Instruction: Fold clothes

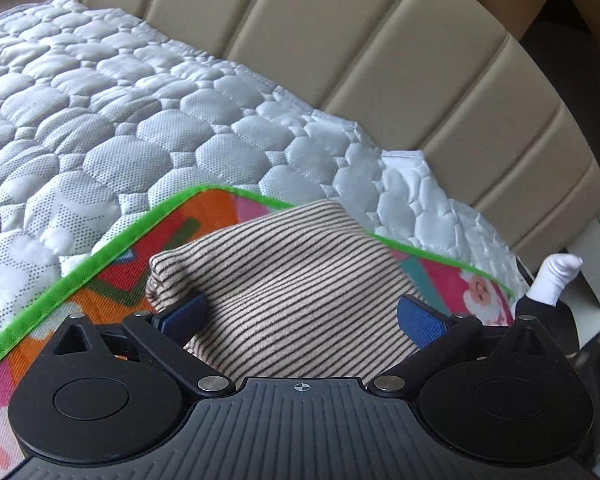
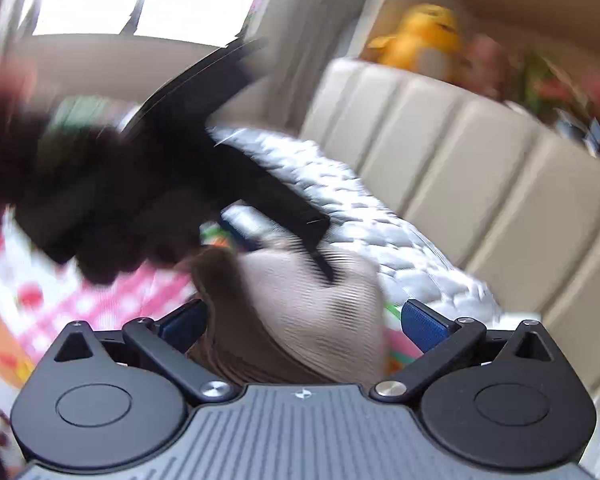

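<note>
A beige garment with thin dark stripes [image 1: 292, 280] lies bunched on a colourful play mat with a green border [image 1: 100, 256]. My left gripper [image 1: 302, 314] is open, its blue pads on either side of the garment, which lies between and under the fingers. In the right wrist view, which is blurred, my right gripper [image 2: 304, 316] is open over the same striped garment [image 2: 300, 300]. The left gripper, black and held in a dark-gloved hand [image 2: 148, 184], shows above the garment.
The mat lies on a white quilted mattress [image 1: 100, 120] against a beige padded headboard [image 1: 380, 60]. A foot in a white sock [image 1: 556, 280] is at the right mat edge. A yellow plush toy [image 2: 424, 36] sits above the headboard.
</note>
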`<action>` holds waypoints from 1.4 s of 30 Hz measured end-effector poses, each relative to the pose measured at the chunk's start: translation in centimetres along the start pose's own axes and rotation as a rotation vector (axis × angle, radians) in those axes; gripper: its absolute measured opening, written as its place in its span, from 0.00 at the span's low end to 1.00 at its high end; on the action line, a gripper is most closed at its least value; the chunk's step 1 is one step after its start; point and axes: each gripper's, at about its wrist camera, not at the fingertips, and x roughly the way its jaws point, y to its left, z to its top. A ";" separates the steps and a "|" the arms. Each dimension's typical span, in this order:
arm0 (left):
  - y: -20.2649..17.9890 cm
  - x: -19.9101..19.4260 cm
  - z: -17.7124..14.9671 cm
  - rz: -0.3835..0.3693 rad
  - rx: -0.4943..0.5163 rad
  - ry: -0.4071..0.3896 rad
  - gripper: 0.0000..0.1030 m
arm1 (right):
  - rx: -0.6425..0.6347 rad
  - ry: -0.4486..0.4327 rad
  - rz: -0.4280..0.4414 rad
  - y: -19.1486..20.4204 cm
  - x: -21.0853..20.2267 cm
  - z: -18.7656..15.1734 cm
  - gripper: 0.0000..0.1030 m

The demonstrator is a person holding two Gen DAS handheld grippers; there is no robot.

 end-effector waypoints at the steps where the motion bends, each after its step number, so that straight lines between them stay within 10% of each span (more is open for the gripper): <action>1: -0.1 0.1 -0.3 0.013 0.015 0.003 1.00 | 0.105 -0.008 0.014 -1.6 -0.2 -0.2 1.00; 9: 0.2 0.0 -1.1 0.025 0.055 -0.003 1.00 | 0.783 0.051 0.137 -10.6 1.9 -4.1 1.00; 21: -3.0 -2.3 -1.4 0.206 0.120 -0.051 1.00 | 0.705 0.203 0.222 -6.6 3.0 -6.3 0.99; 26: -2.3 -4.9 -3.8 0.355 -0.016 -0.100 1.00 | 0.656 0.226 0.217 -5.2 2.8 -6.7 1.00; 35: 0.9 -4.4 -6.7 0.240 -0.064 -0.120 1.00 | 0.444 0.226 0.094 -5.4 -0.8 -4.4 1.00; 42: 2.6 -4.4 -6.8 0.163 -0.098 -0.108 1.00 | 0.571 0.097 0.100 -8.6 0.5 -0.8 1.00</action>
